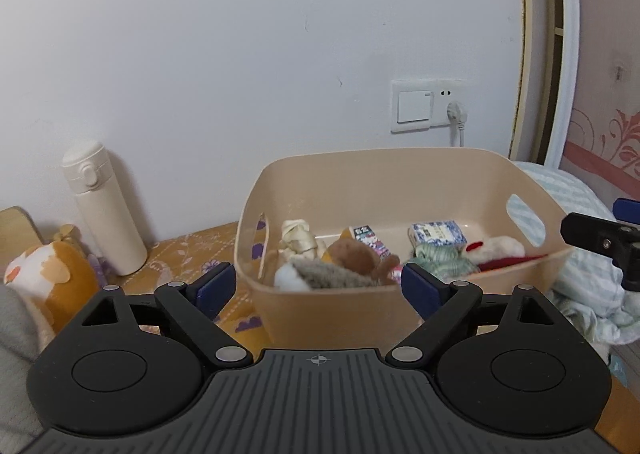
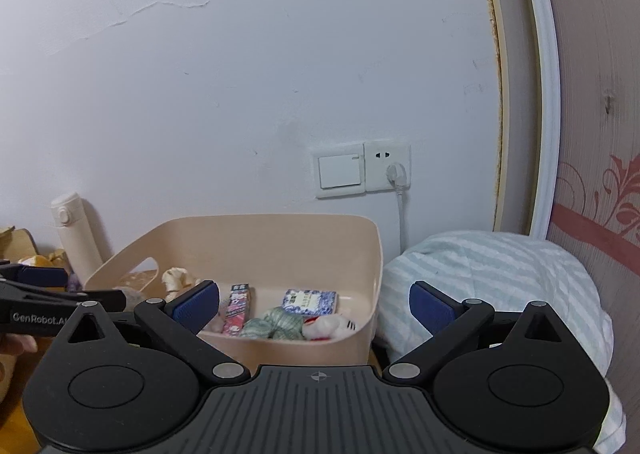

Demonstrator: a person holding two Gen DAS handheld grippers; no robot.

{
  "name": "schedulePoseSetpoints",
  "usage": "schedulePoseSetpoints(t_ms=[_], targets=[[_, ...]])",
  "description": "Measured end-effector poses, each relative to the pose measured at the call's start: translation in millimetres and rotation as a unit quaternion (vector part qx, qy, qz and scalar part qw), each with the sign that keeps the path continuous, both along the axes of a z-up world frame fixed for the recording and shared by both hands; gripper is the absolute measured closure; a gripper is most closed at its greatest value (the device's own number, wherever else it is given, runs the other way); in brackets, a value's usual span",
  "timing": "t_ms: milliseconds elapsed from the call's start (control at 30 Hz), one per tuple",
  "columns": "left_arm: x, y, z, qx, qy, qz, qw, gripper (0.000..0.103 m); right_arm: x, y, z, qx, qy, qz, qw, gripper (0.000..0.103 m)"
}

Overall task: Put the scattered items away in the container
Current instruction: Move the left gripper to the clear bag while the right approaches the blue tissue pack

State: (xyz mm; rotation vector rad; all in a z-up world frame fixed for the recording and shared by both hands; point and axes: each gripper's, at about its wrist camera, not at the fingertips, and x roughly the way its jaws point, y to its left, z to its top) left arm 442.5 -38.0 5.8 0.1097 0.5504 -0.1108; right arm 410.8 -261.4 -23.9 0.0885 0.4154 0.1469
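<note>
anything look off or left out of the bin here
One thing stands out: an orange and white plush toy lies outside the beige bin, at its left near the white flask, while other small items are already inside. The wall paint is also peeling. Nothing looks spilled.

You face a smooth matt plastic tub (image 1: 328, 306) of fuzzy plush toys (image 1: 352, 258) on a patterned cloth (image 1: 188, 254).

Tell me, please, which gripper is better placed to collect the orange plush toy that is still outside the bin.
Left, probably: the orange plush toy lies just beside the open left gripper, while the right gripper faces the bin and striped bedding.
</note>
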Motion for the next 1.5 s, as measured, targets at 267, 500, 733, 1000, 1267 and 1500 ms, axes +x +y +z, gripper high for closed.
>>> schedulePoseSetpoints(t_ms=[267,500,733,1000,1267,1500], targets=[[-32,10,1,-0.009,-0.008,0.001,0.9999,0.012,-20,5,0,0.001,-0.003,0.012,1.000,0.000],[-52,17,-12,-0.006,-0.002,-0.001,1.0000,0.012,-37,15,-4,-0.008,-0.005,0.026,1.000,0.000],[-64,24,-48,-0.009,0.031,0.003,0.9995,0.012,-53,32,-18,-0.042,-0.004,0.041,0.998,0.000],[-74,26,-87,-0.011,0.070,-0.006,0.9975,0.012,-55,46,-41,-0.062,0.023,0.055,0.996,0.000],[-74,23,-102,-0.009,0.086,-0.015,0.9962,0.012,-51,54,-58,-0.066,0.055,0.059,0.995,0.000],[-68,23,-112,-0.014,0.095,-0.007,0.9953,0.012,-43,66,-68,-0.081,0.072,0.064,0.992,0.000]])
